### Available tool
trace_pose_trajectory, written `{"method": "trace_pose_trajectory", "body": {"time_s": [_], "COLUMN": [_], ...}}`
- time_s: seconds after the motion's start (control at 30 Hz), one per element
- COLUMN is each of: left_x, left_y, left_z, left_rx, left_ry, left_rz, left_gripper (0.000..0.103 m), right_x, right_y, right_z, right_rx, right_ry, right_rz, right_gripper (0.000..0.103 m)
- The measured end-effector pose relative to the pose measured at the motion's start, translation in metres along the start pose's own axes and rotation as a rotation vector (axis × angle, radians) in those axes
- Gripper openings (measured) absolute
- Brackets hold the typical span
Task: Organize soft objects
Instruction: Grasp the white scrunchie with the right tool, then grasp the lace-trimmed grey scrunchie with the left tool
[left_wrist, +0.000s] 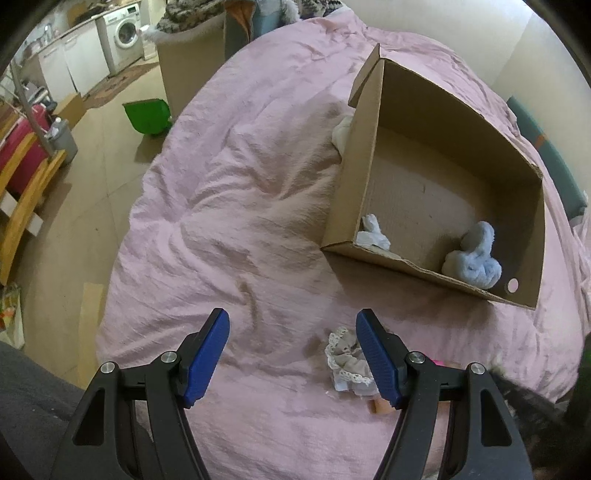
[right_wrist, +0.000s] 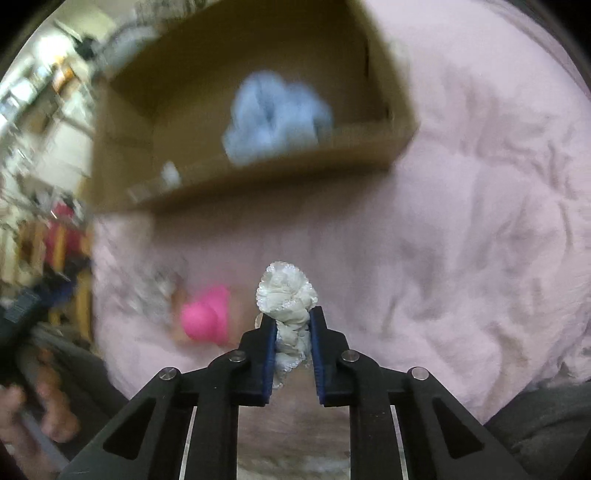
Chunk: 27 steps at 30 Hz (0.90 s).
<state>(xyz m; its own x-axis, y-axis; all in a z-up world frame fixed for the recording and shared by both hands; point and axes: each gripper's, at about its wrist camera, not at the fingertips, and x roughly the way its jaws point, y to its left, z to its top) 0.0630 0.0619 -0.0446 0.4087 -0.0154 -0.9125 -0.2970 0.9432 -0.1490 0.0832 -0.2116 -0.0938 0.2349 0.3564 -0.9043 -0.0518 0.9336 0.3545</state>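
Observation:
An open cardboard box (left_wrist: 369, 162) lies on a pink bedspread (left_wrist: 240, 206). Inside it are a fluffy light-blue soft item (left_wrist: 472, 258) and a small white soft item (left_wrist: 373, 232). My left gripper (left_wrist: 293, 325) is open and empty above the bedspread, just left of a beige lace-trimmed cloth (left_wrist: 345, 356). My right gripper (right_wrist: 291, 317) is shut on a white lace-trimmed cloth (right_wrist: 288, 295), held above the bedspread in front of the box (right_wrist: 258, 177). The blue item (right_wrist: 273, 114) shows blurred in the box. A pink soft item (right_wrist: 207, 314) lies on the bed to the left.
A white cloth (left_wrist: 343, 133) lies behind the box's left wall. Left of the bed are a green bin (left_wrist: 147, 116), a grey bucket (left_wrist: 61, 138), a wooden frame (left_wrist: 26, 199) and a washing machine (left_wrist: 123, 37). A tall box (left_wrist: 192, 59) stands at the bed's far end.

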Motion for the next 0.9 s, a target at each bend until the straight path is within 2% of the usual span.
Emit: {"method": "trace_pose_trajectory", "body": {"time_s": [0.07,0.13,0.23,0.37,0.43,0.6,0.67,0.7,0.73,0.8,0.9], "left_x": [0.004,0.013,0.033,0.05,0.06,0.069,0.071,0.073,0.074,0.077,0.073], "left_y": [-0.001,-0.005,-0.011,-0.024,-0.036,-0.053,-0.057,-0.059,-0.061,-0.061,-0.059], "left_z": [-0.001,-0.002,-0.006,-0.005,-0.006,-0.009,-0.01,-0.009,-0.009,-0.009,-0.007], "left_rx": [0.001,0.01,0.016,0.046,0.079,0.145,0.158,0.173,0.189,0.189,0.177], "left_ry": [0.018,0.064,0.158,0.219,0.274,0.284,0.271,0.257,0.255,0.265,0.242], "left_rz": [-0.017,-0.046,-0.095,-0.12,-0.168,-0.158,-0.142,-0.123,-0.108,-0.107,-0.119], "left_gripper": [0.068,0.068,0.066,0.066,0.066,0.068,0.06,0.043,0.032,0.02,0.013], "right_x": [-0.019,-0.027,-0.024,-0.02,-0.019,-0.016,-0.014,-0.013,-0.012,-0.01,-0.008], "right_y": [0.001,0.001,-0.002,-0.001,0.0,0.005,0.005,0.007,0.007,0.008,0.01], "right_z": [0.002,0.002,0.001,0.002,0.003,0.001,0.003,0.004,0.004,0.003,0.004], "right_rx": [-0.003,-0.002,0.016,0.014,0.001,-0.02,-0.018,-0.016,-0.016,-0.019,-0.019], "right_ry": [-0.082,-0.114,-0.094,-0.074,-0.069,-0.056,-0.051,-0.049,-0.047,-0.044,-0.04], "right_rz": [0.03,0.042,0.059,0.056,0.048,0.038,0.037,0.035,0.033,0.026,0.023], "right_gripper": [0.019,0.019,0.019,0.019,0.019,0.019,0.019,0.019,0.019,0.019,0.019]}}
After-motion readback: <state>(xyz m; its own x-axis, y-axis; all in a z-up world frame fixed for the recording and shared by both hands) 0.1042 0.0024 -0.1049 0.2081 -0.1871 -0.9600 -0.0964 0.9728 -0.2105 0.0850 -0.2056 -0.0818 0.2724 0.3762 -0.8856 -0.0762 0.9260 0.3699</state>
